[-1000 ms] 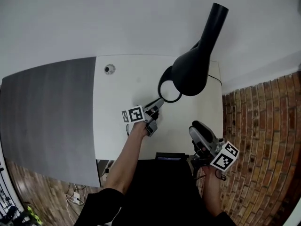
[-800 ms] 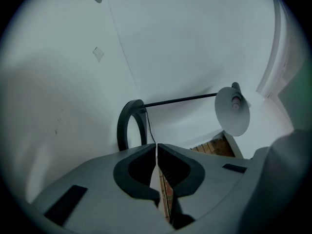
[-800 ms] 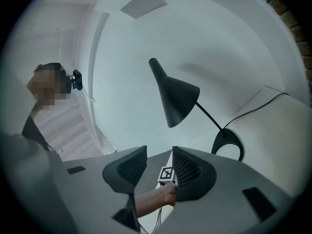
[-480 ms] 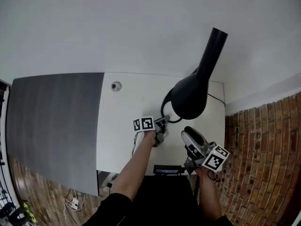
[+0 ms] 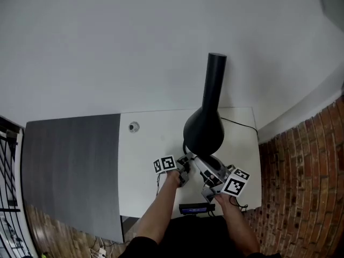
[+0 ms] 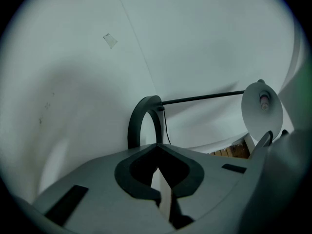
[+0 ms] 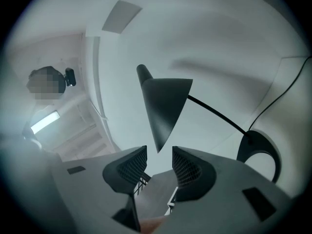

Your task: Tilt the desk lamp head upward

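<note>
The black desk lamp's cone head point(image 5: 203, 130) stands over the white desk point(image 5: 142, 165), its neck point(image 5: 216, 74) rising away from me. In the left gripper view the ring base point(image 6: 144, 118) runs into the tips of my left gripper point(image 6: 157, 145), which is shut on its near rim; the thin arm point(image 6: 204, 99) and the head's white inside point(image 6: 262, 110) lie beyond. My right gripper point(image 7: 160, 160) is open, and the cone head point(image 7: 163, 108) points down toward the gap without touching the pads point(image 7: 187, 168). In the head view both grippers, left point(image 5: 184, 163) and right point(image 5: 199, 162), meet under the head.
A dark grey panel point(image 5: 70, 165) adjoins the desk on the left, and a brick wall point(image 5: 301, 187) on the right. A small round fitting point(image 5: 133, 127) sits at the desk's back. The lamp cable point(image 5: 239, 123) trails right. A dark device point(image 5: 192, 209) lies at the front edge.
My left gripper sank to the ring base and shut on it. The right gripper swung left, close under the lamp head. My view shifted, so the lamp looks more upright.
</note>
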